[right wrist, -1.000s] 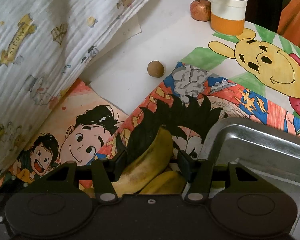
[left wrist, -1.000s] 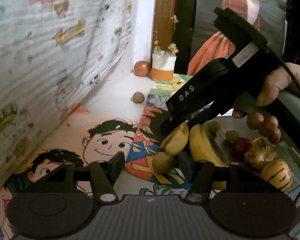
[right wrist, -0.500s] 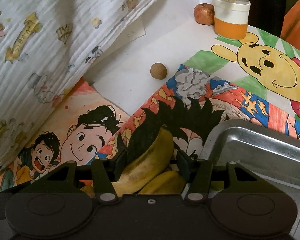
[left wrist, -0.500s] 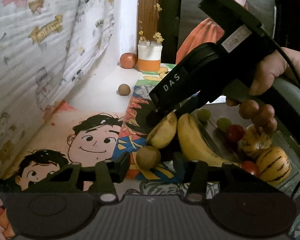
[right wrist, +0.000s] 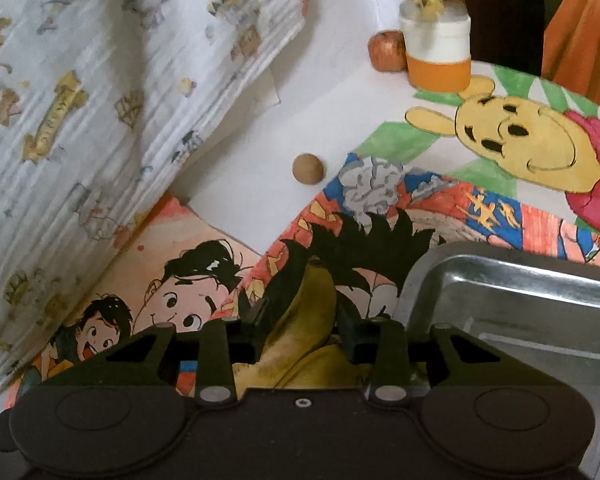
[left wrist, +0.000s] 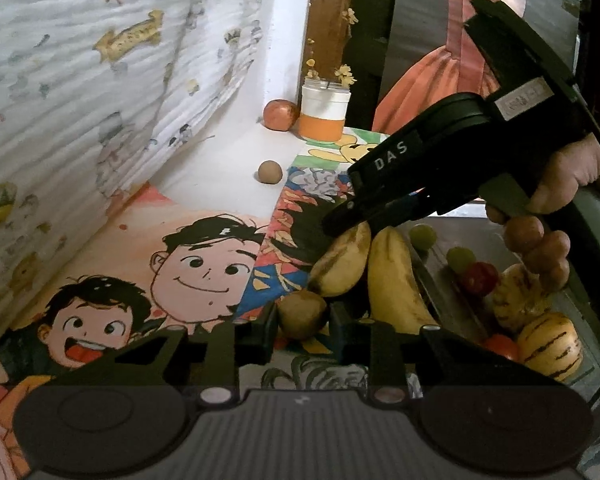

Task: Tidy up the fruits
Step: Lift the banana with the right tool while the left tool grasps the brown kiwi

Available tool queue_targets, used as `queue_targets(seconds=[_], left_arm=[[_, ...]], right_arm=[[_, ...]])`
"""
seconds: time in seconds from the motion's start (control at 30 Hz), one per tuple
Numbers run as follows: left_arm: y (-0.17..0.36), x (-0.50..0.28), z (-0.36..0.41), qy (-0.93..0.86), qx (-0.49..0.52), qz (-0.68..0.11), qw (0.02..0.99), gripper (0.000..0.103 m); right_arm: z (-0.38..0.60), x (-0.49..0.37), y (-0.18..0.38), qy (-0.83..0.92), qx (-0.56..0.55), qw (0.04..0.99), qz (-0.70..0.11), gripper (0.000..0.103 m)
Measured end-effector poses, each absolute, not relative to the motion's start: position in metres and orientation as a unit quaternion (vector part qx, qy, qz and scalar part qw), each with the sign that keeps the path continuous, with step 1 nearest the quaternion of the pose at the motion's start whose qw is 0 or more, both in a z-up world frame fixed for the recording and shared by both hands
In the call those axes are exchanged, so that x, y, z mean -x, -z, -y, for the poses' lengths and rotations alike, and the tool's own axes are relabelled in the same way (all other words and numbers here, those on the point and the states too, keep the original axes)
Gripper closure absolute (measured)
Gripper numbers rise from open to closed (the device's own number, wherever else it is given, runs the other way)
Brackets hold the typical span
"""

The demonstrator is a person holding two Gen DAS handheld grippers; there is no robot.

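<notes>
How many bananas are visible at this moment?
2. One banana lies on the mat with the right gripper shut on it; the second banana lies beside it, along the metal tray edge. More could be hidden behind the grippers.

Tray [right wrist: 512, 280] shiny metal; claw bodies [left wrist: 300, 432] matt black plastic; hanging cloth [right wrist: 100, 80] crinkled cotton.
</notes>
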State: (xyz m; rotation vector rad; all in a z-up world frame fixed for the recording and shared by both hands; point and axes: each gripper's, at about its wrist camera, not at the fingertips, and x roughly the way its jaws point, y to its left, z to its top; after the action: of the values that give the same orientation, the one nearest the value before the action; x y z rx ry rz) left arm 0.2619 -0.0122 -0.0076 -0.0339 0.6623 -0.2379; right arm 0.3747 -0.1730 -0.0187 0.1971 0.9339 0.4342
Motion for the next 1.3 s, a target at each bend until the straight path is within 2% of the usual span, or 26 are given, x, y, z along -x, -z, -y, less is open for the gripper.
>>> queue_targets(seconds=[0.23, 0.53, 0.63, 0.87, 1.1, 1.3], left_arm=[[0.005, -0.253, 0.007, 0.106, 0.024, -0.329, 0.938, 0.073], [0.005, -0.252, 0.001, 0.101, 0.036, -0.329, 0.938, 0.073], [0.006, -0.253, -0.002, 0.098, 0.04, -0.331, 0.938, 0.073], [0.008, -0.254, -0.006, 0.097, 0.049, -0.333, 0.937, 0.073], [0.007, -0.253, -0.006, 0.091, 0.051, -0.333, 0.937, 0.073], [0.001, -0.248, -0.008, 0.08, 0.053, -0.331, 0.939, 0.073]], right_arm=[[0.167, -0.367, 0.009, -0.229, -0.067, 0.877, -0.416, 0.071], [0.159, -0.394, 0.03, -0.236, -0.096, 0.862, -0.439, 0.07], [0.158, -0.391, 0.032, -0.239, -0.093, 0.859, -0.443, 0.065], [0.151, -0.376, 0.03, -0.232, -0.057, 0.862, -0.447, 0.06], [0.14, -0.364, 0.024, -0.227, -0.029, 0.874, -0.429, 0.067], [0.155, -0.345, 0.006, -0.234, -0.067, 0.883, -0.4, 0.07]])
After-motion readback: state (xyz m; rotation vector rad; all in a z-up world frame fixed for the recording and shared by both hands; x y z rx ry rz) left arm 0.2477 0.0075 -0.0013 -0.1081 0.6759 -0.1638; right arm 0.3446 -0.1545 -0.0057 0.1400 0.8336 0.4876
